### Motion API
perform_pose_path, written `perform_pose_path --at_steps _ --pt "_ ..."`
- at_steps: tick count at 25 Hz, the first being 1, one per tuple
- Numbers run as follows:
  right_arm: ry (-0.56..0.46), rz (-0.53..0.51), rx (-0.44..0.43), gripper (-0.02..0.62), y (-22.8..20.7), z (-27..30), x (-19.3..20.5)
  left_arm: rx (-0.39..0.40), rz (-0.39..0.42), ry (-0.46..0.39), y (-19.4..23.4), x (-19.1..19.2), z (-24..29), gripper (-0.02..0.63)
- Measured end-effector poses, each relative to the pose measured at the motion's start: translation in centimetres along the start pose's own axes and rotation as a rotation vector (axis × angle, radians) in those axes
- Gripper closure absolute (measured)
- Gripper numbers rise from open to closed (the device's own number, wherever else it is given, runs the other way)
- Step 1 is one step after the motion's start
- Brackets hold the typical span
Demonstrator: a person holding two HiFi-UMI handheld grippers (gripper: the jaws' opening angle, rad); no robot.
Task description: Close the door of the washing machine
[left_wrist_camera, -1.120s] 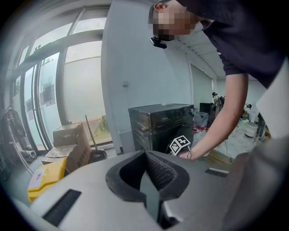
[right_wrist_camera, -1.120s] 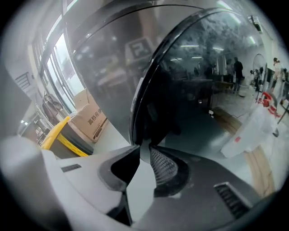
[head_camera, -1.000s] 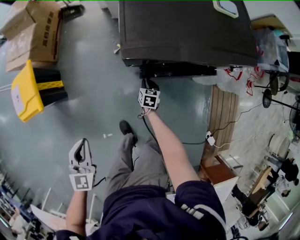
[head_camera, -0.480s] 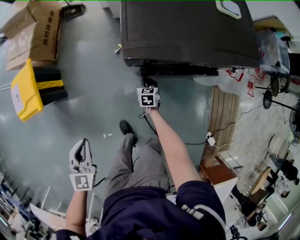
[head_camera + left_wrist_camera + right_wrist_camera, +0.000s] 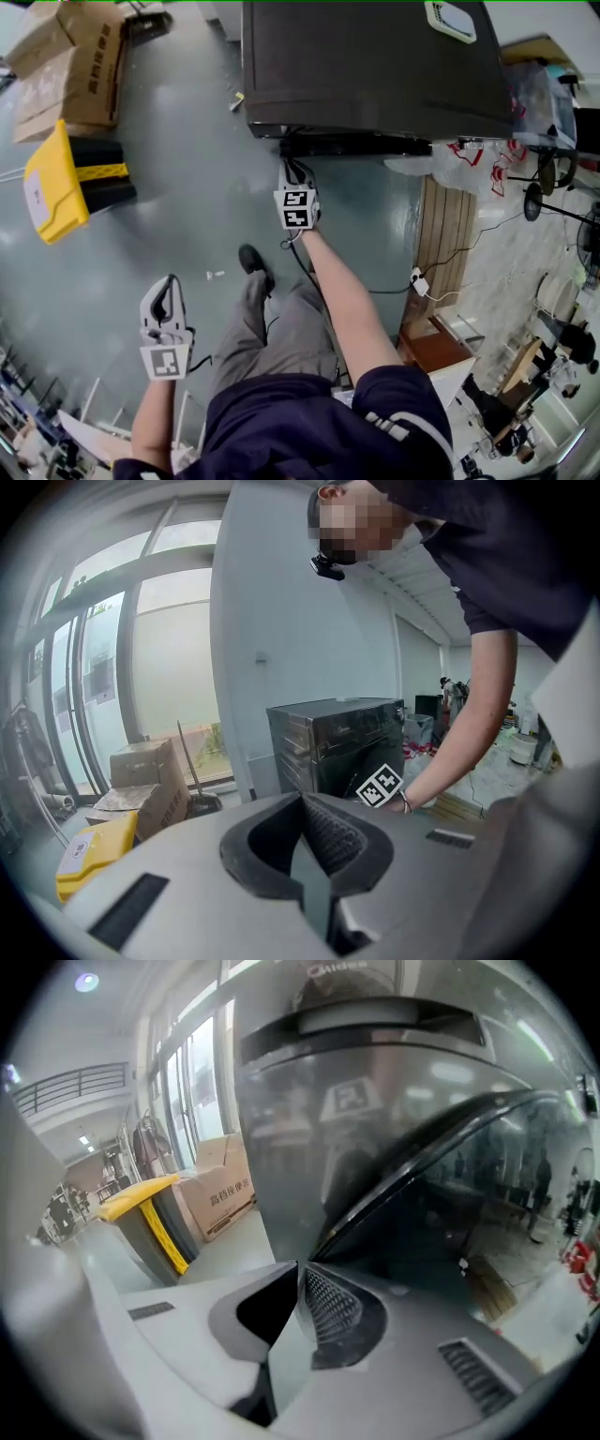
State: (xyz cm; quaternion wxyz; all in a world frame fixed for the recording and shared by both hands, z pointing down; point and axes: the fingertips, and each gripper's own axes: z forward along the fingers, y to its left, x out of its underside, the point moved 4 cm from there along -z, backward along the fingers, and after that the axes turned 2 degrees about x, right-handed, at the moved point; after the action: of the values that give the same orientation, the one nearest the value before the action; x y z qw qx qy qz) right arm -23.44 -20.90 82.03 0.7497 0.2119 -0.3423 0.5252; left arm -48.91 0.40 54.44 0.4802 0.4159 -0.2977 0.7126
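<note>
Black washing machine, grey-blue floor
My left gripper and right gripper are pale grey with black-and-white square markers; bin yellow, boxes brown.

In view are one dark washing machine with its one door, two cardboard boxes, one yellow-lidded black bin, one slatted wooden pallet, one white plug block, one black shoe and one person.

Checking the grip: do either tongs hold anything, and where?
Nothing held: left tongs shut, empty; right tongs have just been closing, empty, by the door.
</note>
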Motion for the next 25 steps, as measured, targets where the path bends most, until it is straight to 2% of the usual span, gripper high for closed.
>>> perform_pose_path --at_steps 13,25 --pt "-0.286 -0.086 -0.063 0.551 0.1 -8.8 -6.2 0.024 0.030 -0.108 -2.0 -4.6 1.8 0.583" --pt "-0.437 -0.104 -0.097 0.568 -0.5 -18.1 -11.7 0.020 0.043 -0.224 -3.8 -10.0 2.0 0.583"
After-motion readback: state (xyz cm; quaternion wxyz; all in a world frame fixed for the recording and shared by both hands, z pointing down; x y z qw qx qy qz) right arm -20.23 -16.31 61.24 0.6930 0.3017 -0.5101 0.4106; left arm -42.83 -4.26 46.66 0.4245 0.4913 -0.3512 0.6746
